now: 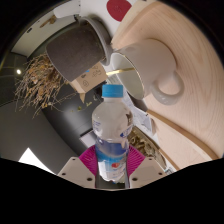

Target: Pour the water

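While upright, water bottle (112,125) clamped in hand-held gripper (112,160), mug (80,50) beyond (near).

Single view only, riding on gripper (112,168), facing forward along fingers. Very close to bottle (111,128) between pads. Wide-angle, tilted; pot (78,50) and mug (160,62) just beyond.

A water bottle (112,130) stands upright between the gripper's (112,168) two fingers, its cap toward the things beyond; behind it and to the left a cylindrical pot (80,50) sits with a tuft of dry grass (40,82) at its left side; to the right of the bottle a large mug (165,55) lies tilted, handle facing the bottle.
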`<state>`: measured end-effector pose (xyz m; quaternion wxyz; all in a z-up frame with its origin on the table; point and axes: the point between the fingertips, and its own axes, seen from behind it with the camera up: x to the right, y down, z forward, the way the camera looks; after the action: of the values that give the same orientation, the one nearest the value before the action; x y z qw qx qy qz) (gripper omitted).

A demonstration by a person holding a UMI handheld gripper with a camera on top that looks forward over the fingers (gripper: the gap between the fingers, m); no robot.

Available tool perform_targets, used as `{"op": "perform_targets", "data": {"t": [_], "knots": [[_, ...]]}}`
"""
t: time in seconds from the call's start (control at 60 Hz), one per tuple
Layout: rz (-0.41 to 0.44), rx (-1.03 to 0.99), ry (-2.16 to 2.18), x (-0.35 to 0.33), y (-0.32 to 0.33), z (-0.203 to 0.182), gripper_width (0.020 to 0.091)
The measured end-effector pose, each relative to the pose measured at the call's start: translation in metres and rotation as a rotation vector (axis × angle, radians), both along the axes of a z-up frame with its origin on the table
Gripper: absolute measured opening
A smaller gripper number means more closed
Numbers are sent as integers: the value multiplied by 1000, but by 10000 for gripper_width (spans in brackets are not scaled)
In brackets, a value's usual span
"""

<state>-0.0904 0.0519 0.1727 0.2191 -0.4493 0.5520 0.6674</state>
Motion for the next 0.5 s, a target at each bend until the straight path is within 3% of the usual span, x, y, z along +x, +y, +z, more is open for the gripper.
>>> {"op": "perform_targets", "data": {"t": [0.117, 0.283, 0.5], "knots": [[35, 15, -84, -1, -1, 6, 329], [95, 154, -540, 7, 0, 38, 330], [32, 416, -1324, 84, 6, 109, 331]]}}
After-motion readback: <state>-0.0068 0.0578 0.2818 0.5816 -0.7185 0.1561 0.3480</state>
